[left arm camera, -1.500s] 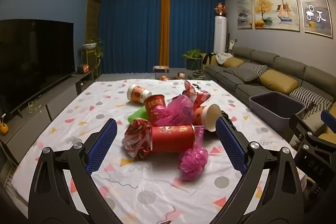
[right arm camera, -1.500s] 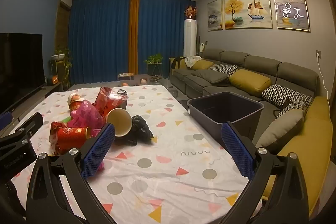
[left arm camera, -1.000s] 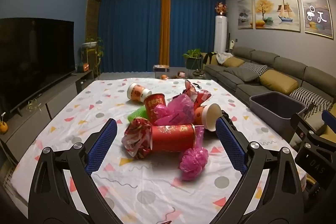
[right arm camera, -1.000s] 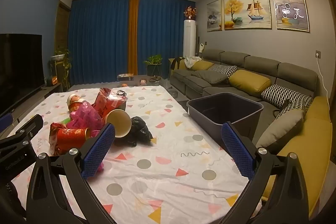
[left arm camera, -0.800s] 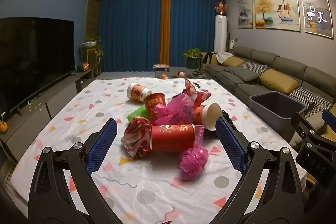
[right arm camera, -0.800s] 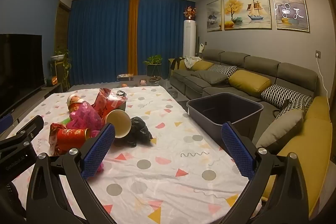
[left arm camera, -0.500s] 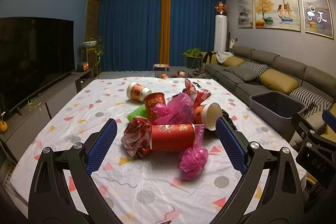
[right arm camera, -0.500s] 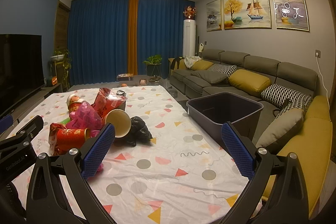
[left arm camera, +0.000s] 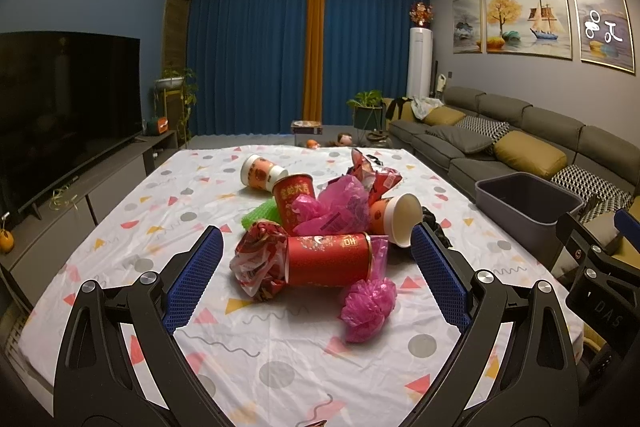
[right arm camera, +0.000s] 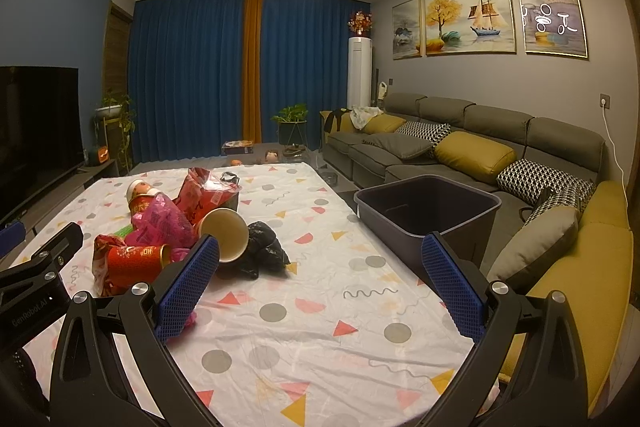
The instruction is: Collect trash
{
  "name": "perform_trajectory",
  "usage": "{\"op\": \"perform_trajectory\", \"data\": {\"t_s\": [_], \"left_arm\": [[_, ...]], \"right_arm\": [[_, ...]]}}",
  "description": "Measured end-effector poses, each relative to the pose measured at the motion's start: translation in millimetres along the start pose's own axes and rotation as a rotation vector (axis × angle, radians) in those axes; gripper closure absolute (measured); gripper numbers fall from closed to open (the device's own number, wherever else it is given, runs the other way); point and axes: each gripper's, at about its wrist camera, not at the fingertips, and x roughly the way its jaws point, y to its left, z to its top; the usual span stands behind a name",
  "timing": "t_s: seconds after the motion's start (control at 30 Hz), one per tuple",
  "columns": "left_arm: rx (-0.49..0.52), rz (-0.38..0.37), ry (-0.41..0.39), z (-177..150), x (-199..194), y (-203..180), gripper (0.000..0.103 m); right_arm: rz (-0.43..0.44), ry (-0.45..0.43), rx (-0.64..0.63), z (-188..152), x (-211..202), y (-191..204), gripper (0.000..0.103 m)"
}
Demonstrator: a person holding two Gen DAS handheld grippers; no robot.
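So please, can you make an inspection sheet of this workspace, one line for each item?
Surface: patterned tablecloth, wrinkled.
Job's things: trash pile of red cups, pink bags, wrappers and a black bag; grey bin beside the table, nothing seen in its visible part.
Clutter: nothing seen apart from the trash.
Grippers: left gripper and right gripper, jaws open, holding nothing.
Cables: white cable from a wall socket.
Surroundings: sofa, television, blue curtains.

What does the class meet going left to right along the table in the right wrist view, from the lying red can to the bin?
Red can → paper cup → black bag → grey bin.
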Motion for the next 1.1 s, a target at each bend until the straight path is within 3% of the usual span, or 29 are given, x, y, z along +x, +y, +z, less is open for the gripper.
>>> {"op": "perform_trajectory", "data": {"t_s": [1.1], "left_arm": [[-0.003, 0.002, 0.006, -5.3, 3.3, 0.1, 0.01]], "right_arm": [[-0.001, -0.002, 0.01, -4.7, -0.5, -3.2, 0.005]]}}
